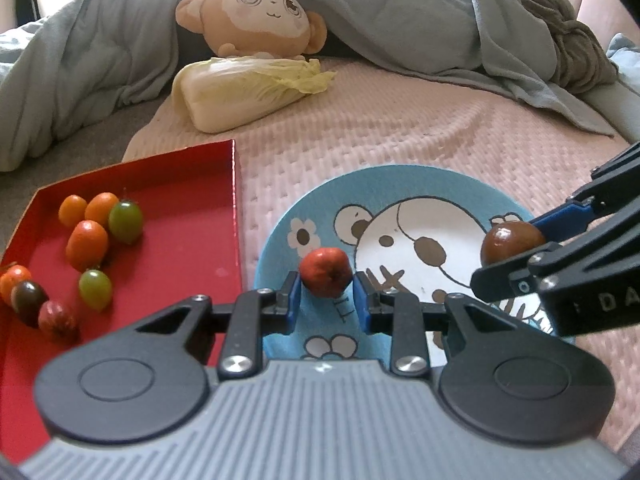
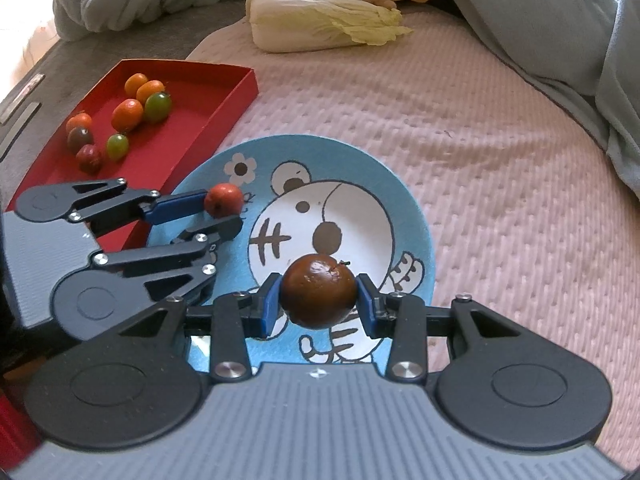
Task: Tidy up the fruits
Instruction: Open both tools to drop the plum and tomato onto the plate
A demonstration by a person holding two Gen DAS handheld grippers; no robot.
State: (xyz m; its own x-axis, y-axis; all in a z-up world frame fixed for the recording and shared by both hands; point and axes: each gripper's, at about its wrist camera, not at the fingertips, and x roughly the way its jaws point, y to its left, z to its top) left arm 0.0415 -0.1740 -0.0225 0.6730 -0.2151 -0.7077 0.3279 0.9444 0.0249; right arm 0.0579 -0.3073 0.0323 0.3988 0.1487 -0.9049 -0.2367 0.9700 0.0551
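Observation:
My left gripper [image 1: 326, 294] is shut on a small red fruit [image 1: 326, 272] over the left part of the blue bear plate [image 1: 280, 232]. It also shows in the right wrist view [image 2: 228, 210] with the red fruit [image 2: 223, 199]. My right gripper [image 2: 318, 300] is shut on a dark brown fruit [image 2: 318, 296] over the near side of the plate [image 2: 408, 208]. In the left wrist view the right gripper [image 1: 516, 246] holds the brown fruit [image 1: 510, 242] at the plate's right rim. A red tray [image 1: 192, 216] on the left holds several small orange, green and dark fruits [image 1: 86, 244].
The plate and tray [image 2: 224, 108] lie on a pink textured mat [image 2: 480, 160]. A napa cabbage [image 1: 248, 92] and a monkey plush [image 1: 256, 20] lie at the far side. Grey-blue blankets [image 1: 80, 80] surround the mat.

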